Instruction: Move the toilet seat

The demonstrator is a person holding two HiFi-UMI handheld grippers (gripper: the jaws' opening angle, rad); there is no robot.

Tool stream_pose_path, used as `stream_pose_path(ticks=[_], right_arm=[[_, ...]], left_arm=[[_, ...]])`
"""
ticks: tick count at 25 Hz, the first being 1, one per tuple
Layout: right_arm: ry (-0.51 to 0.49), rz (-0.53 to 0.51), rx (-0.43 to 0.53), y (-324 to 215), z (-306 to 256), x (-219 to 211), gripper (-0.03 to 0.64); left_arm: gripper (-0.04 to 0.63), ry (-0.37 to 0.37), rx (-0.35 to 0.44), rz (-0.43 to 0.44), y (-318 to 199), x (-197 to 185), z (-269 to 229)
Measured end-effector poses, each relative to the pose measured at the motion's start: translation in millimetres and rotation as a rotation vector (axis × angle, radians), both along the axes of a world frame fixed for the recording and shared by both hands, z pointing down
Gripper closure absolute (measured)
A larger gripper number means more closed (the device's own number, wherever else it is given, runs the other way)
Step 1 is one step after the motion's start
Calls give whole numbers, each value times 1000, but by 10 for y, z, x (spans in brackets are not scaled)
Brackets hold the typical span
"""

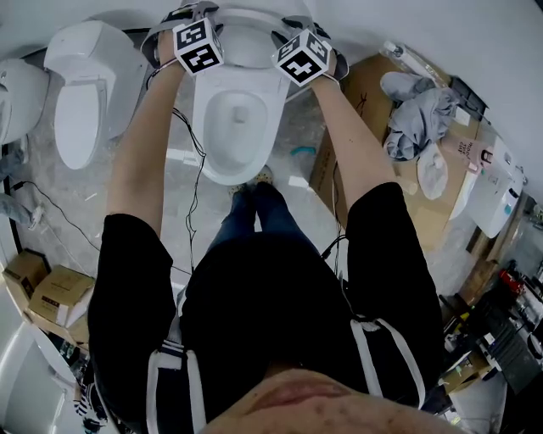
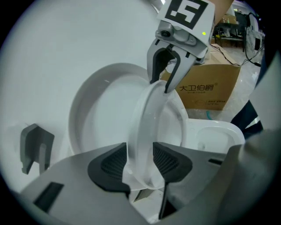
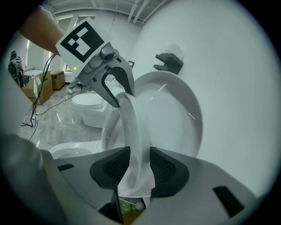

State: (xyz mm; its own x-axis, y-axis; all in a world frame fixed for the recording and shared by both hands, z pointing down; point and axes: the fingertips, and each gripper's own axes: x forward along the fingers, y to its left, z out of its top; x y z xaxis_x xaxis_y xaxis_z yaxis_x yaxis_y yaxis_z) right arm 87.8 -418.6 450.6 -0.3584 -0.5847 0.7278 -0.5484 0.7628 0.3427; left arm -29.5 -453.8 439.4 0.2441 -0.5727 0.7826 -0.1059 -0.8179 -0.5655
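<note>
The white toilet (image 1: 237, 119) stands in front of me with its bowl uncovered. Its seat ring (image 2: 147, 118) (image 3: 131, 127) is raised nearly upright, just off the lid (image 2: 101, 114) (image 3: 175, 110) that leans on the wall. My left gripper (image 1: 188, 15) (image 2: 140, 163) straddles the seat's left rim. The right gripper (image 1: 288, 32) (image 3: 140, 165) straddles the right rim. The rim runs between each pair of pads, and the pads look just off it, so both grippers are open. Each view also shows the other gripper on the far rim: right gripper (image 2: 159, 86), left gripper (image 3: 123, 99).
A second toilet (image 1: 85, 93) stands to the left. Flattened cardboard (image 1: 365, 93) with a grey cloth (image 1: 420, 114) lies to the right, beside a printed box (image 2: 206, 88). Cables (image 1: 191, 169) trail over the floor. Small boxes (image 1: 51, 292) sit at lower left. A grey bracket (image 2: 35, 145) is on the wall.
</note>
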Motion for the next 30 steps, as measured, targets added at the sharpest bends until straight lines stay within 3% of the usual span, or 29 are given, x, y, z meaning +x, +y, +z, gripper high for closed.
stream_pose_path(ticks=[4,5,7,10,14,16,21,30], right_arm=[[-69,72,100,97,-297,24,456],[-93,95,130,126,-403,27,457],[-157,147,181,210,-624,26,521],[-268,218,240,413,-946,7,560],[-381,275,308,815,-1341,-68,584],[-451,311,325,1032,-1514,-108,591],[-569,364,380,1639,-1914,-146,592],[-617,318,451,2753,-2306,-245,593]], left_arm=[[405,128,128,-65,71,-57,-410],[413,185,150,-85,120,-61,-535],[510,323,193,-126,268,-58,-794],[576,533,247,-193,595,-59,-1161],[588,821,264,-290,1129,-112,-1594],[588,912,278,-319,1422,-162,-1774],[588,1028,308,-400,2149,-299,-2036],[589,1084,391,-440,3187,-475,-2436]])
